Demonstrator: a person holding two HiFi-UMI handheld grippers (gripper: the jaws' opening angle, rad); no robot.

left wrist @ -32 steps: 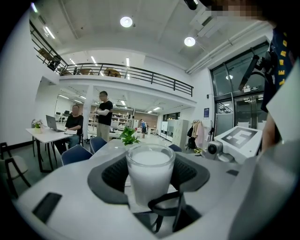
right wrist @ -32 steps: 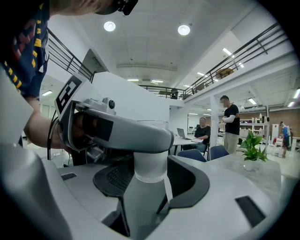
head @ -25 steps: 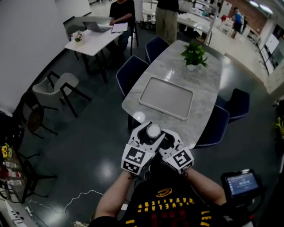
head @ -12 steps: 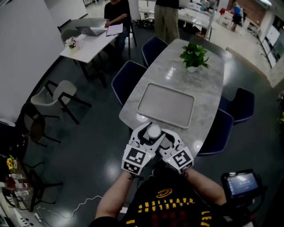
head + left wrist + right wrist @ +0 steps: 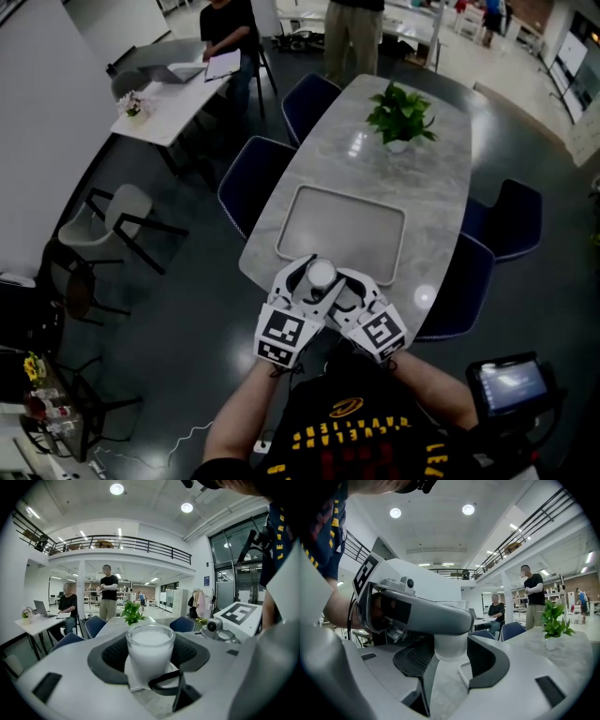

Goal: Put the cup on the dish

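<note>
Cup clamped by both left gripper and right gripper, jaws wide, probably steadying it for near tray.

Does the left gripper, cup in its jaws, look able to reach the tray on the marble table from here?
Probably yes. The tray lies bare at the near end of the table, just ahead of the left gripper and its cup, with nothing between.

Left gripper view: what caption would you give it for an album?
Tongs grip a milky cup, with a potted plant on the table beyond.
</note>
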